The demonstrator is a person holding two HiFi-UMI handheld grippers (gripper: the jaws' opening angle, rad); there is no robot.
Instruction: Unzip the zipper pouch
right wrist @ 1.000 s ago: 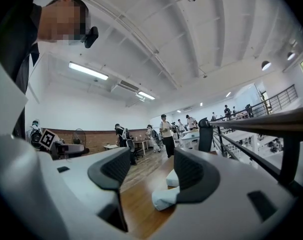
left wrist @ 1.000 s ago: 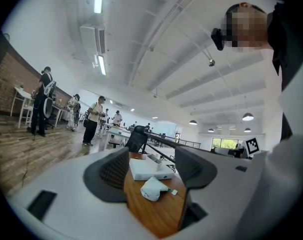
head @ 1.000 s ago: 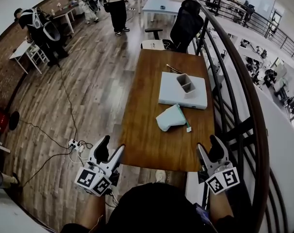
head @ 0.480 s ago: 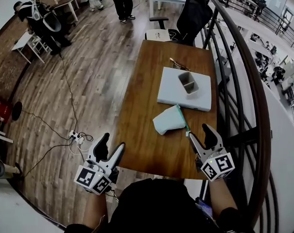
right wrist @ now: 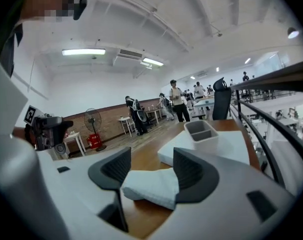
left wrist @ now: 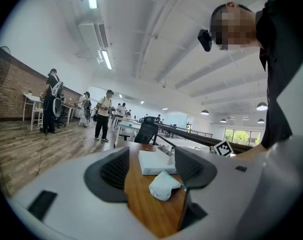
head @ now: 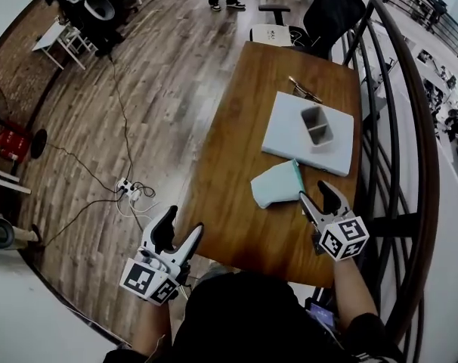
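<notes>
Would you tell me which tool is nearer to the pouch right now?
Right. The right tool sits just short of the pouch's right end, jaws open toward it. The left tool hangs off the table's near left corner, well clear of it.

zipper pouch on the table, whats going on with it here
A person holds a tool in each hand. The right tongs stand open at the near right end of the pale zipper pouch, close to its green zipper edge, without gripping it. The pouch lies on the wooden table in front of a white slab. The left tongs are open and empty, off the table's near left corner.
</notes>
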